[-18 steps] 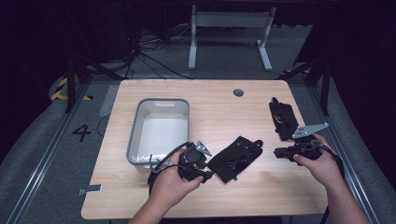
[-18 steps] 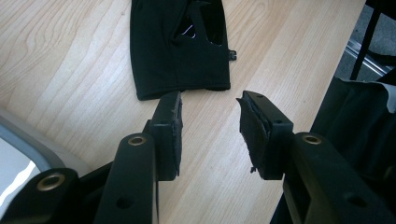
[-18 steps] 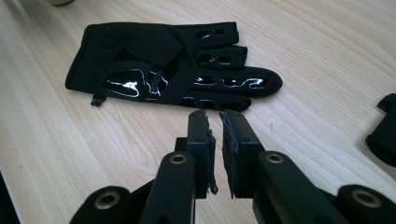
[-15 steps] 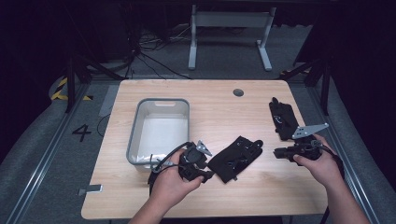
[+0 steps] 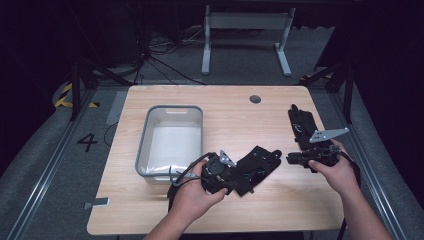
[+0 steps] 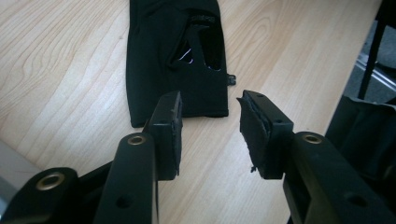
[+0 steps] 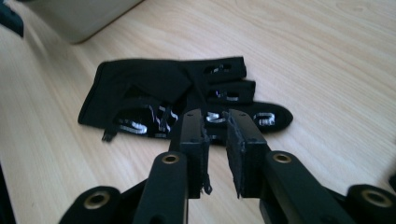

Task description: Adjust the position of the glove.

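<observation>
Near edge of the wooden counter [image 5: 150,210]: two forearms come in from below, a gripper in each hand.

Left gripper [image 5: 235,175] sits near centre, just right of the bin's near right corner, pointing right and away at the near black glove [image 5: 257,165]. In the left gripper view the jaws stand partly apart with bare wood between the pads; the glove's cuff edge [image 6: 177,70] lies just beyond the tips, untouched. Nothing held.

Right gripper [image 5: 292,159] is low on the right side, pointing left toward the same glove's fingertip end. In the right gripper view the jaws are close together, a narrow gap left between the pads, nothing in it. The glove [image 7: 187,95] lies flat ahead of the tips, fingers toward the right of that view, shiny lettering on them. Whether the tips touch the fabric I cannot tell.

Middle: the glove lies flat at a slant between the two grippers, apart from the bin.

Left of centre: a grey plastic bin [image 5: 145,145], upright.

Farther right: a second black glove [image 5: 300,125] lies flat near the right edge, just beyond the right hand [image 5: 335,172].

Far edge: a round cable hole [image 5: 255,99] in the counter.
</observation>
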`<state>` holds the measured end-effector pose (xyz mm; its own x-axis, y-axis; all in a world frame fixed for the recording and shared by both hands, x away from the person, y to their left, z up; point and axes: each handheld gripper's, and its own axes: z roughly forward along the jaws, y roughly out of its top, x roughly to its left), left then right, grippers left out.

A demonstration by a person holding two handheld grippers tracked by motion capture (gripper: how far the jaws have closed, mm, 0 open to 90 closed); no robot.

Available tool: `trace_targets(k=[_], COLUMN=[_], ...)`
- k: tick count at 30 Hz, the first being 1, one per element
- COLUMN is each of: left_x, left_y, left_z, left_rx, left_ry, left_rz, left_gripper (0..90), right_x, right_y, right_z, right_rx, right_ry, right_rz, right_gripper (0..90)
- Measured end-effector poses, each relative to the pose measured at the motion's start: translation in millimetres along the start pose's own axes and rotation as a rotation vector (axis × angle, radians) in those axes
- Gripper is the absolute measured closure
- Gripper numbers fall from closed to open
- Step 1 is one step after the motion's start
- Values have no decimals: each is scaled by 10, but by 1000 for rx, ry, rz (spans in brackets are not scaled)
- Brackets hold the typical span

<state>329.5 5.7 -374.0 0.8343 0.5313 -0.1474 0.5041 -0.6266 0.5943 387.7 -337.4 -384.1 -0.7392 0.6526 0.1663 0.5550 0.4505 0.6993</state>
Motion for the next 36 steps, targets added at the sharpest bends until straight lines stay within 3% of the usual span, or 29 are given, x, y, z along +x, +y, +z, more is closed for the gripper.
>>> trace_targets(k=[11, 18, 25, 36], left_x=[38, 59, 84, 33], left_y=[-32, -55, -73, -77], left_z=[199, 270, 321, 533], left_rx=[22, 43, 55, 57], left_ry=[6, 25, 27, 2], left_rz=[-21, -32, -42, -33], left_gripper=[627, 642, 642, 600], right_x=[-72, -140, -210, -223], right_y=[231, 288, 327, 313], right_z=[407, 654, 875, 980], right_rx=[40, 70, 88, 110], right_ry=[10, -10, 2, -19], right_rz=[5, 16, 36, 29], right_gripper=[750, 721, 710, 668])
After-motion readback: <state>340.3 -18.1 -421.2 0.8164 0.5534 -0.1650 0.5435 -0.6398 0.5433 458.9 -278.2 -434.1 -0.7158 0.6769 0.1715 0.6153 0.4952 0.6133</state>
